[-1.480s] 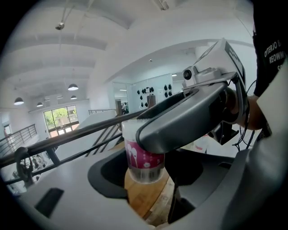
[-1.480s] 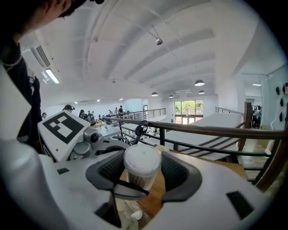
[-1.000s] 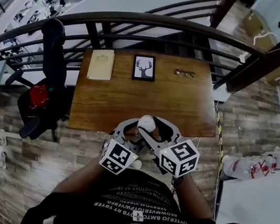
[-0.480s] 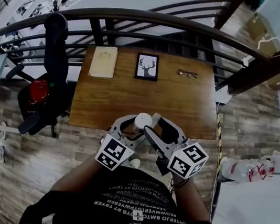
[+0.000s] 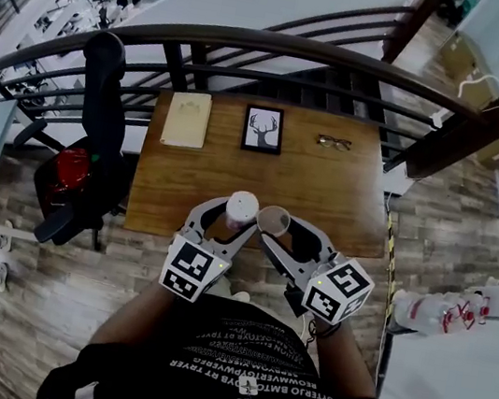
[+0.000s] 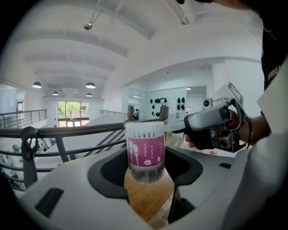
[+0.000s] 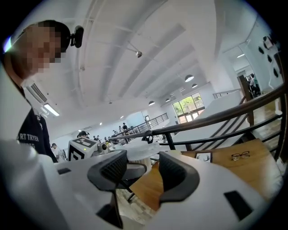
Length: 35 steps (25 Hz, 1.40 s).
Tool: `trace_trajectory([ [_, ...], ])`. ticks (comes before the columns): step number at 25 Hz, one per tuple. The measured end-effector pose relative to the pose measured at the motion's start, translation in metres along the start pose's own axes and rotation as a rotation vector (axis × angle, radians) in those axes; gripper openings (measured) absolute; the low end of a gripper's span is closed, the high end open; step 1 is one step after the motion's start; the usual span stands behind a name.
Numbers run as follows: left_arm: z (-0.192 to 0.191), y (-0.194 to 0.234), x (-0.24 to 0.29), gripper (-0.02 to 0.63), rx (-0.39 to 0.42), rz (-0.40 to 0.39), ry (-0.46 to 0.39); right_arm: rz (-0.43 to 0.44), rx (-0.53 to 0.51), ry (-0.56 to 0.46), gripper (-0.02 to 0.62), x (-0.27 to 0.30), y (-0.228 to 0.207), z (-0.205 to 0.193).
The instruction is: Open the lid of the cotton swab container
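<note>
one view, the left gripper view, shows the container [image 6: 145,152] labelled pink.

A translucent lid [image 7: 137,152] is gripped between the tips of the right tongs [image 7: 144,164], which have just been closing; glasses [image 7: 242,155] are seen on the wooden surface [image 7: 220,166].

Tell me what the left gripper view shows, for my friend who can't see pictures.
A clear tub of cotton swabs with a pink label stands upright, clamped between the left gripper's two dark jaws, white swab tips showing at its top. A wooden table lies below, and a dark railing runs behind.
</note>
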<state>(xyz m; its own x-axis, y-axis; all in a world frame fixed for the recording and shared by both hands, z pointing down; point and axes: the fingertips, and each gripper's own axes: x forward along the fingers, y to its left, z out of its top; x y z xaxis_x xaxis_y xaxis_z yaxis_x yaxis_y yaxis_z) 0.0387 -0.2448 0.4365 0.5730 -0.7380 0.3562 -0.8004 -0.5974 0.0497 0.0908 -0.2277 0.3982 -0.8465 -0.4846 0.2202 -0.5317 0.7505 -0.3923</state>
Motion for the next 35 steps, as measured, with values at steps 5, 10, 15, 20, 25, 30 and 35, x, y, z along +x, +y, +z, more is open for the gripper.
trace_trajectory([
  [5,0.000,0.016,-0.002,0.265,-0.010,0.071,0.006,-0.027,-0.027,0.015,0.201,-0.003,-0.007,-0.004],
  [10,0.010,0.033,-0.010,0.267,-0.002,0.157,-0.025,-0.113,-0.074,-0.014,0.129,-0.025,-0.036,0.007],
  [15,0.027,0.045,-0.023,0.267,-0.025,0.202,-0.072,-0.311,-0.152,-0.048,0.025,-0.050,-0.080,0.028],
  [20,0.054,0.049,-0.043,0.268,-0.015,0.222,-0.149,-0.423,-0.227,-0.090,0.014,-0.068,-0.098,0.046],
  [25,0.082,0.049,-0.065,0.268,0.042,0.248,-0.234,-0.452,-0.274,-0.124,0.014,-0.076,-0.096,0.057],
  [30,0.094,0.038,-0.067,0.268,0.064,0.238,-0.245,-0.428,-0.288,-0.124,0.014,-0.074,-0.091,0.062],
  [35,0.094,0.026,-0.065,0.268,0.092,0.224,-0.227,-0.399,-0.280,-0.131,0.014,-0.075,-0.081,0.063],
])
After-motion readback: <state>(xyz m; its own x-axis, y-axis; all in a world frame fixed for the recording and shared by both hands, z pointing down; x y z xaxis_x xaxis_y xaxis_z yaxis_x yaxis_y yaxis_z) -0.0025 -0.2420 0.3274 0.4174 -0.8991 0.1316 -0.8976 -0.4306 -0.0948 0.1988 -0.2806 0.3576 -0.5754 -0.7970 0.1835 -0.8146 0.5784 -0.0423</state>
